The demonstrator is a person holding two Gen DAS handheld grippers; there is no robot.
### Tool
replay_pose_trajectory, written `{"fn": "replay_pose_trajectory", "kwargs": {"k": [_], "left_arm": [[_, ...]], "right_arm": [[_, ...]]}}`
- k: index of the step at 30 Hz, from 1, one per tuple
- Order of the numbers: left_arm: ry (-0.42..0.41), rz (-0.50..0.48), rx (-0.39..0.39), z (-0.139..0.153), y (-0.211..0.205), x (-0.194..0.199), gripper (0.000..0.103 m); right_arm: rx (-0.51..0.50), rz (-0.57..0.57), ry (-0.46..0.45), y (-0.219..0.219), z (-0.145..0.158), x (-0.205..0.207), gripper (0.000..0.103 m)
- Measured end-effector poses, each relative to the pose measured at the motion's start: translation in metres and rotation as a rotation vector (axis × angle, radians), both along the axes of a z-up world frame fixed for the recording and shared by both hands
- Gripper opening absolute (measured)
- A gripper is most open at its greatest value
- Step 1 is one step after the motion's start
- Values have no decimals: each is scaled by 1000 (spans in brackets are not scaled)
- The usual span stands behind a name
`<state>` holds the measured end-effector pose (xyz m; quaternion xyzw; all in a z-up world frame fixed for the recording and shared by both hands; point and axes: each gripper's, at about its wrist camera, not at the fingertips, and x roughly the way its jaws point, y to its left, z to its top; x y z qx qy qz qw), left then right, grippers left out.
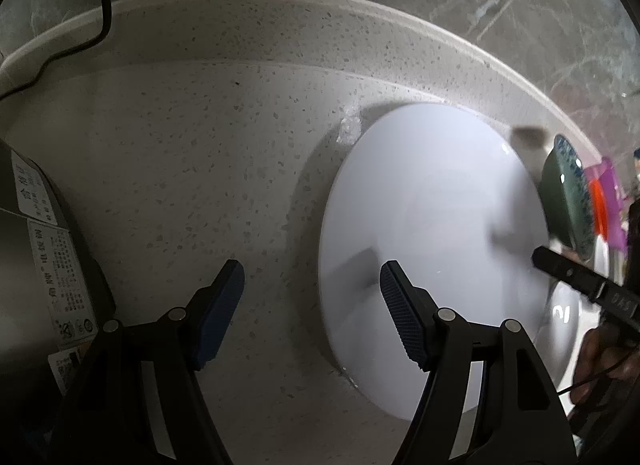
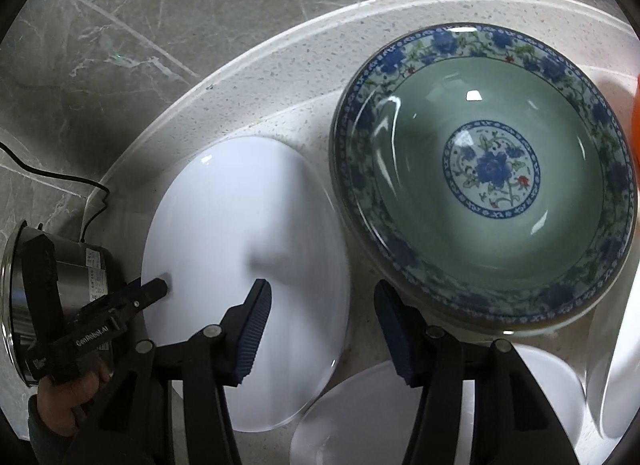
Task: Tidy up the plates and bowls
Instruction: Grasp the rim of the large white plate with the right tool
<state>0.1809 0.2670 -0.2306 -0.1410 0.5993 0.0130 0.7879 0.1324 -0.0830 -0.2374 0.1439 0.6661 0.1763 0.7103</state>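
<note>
A: Two grippers are showing, both pointing steeply down at the counter (image 1: 192, 153). Left gripper (image 1: 312, 277): jaws are standing apart, nothing between the pads. One finger is hanging over bare counter, the other over the near rim of the white plate (image 1: 432, 217).

B: Is the plate being touched?

A: Cannot tell; the pads are not pressing on it. Plate is lying flat on the counter, near the raised back edge.

B: Right gripper?

A: Right gripper (image 2: 322, 305): jaws also apart, nothing clamped. Its left finger is hanging over the white plate's (image 2: 248, 265) right side, its right finger just beside the rim of the green bowl (image 2: 492, 169). The gap between them is showing a strip of counter (image 2: 360, 329).

B: Bowl position?

A: Green bowl with blue floral border is sitting upright, just right of the plate, rims nearly meeting. Another white dish (image 2: 360, 417) is lying below them, under the right gripper.

B: Anything else?

A: A steel pot (image 2: 48, 285) with a black cord (image 2: 60, 181) is sitting left of the plate. A hand (image 2: 72, 393) is gripping the left tool's handle. An orange item (image 2: 636, 105) is peeking in at far right, too cropped to identify.
</note>
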Motion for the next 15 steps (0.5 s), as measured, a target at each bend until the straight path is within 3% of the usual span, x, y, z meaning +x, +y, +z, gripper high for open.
{"fn": "replay_pose_trajectory", "kwargs": {"k": [5, 7, 9, 11, 15], "left_arm": [[3, -34, -14, 3, 6, 5, 67], [-5, -58, -36, 6, 6, 5, 56], [-13, -69, -22, 7, 4, 9, 37], [-18, -69, -45, 7, 4, 12, 29], [-12, -78, -51, 9, 5, 16, 28]], "right_arm": [[-10, 21, 6, 2, 0, 1, 58], [-18, 38, 7, 9, -1, 3, 55], [-17, 54, 12, 17, -3, 5, 41], [-25, 57, 12, 20, -5, 5, 39], [-28, 56, 25, 23, -7, 7, 35]]}}
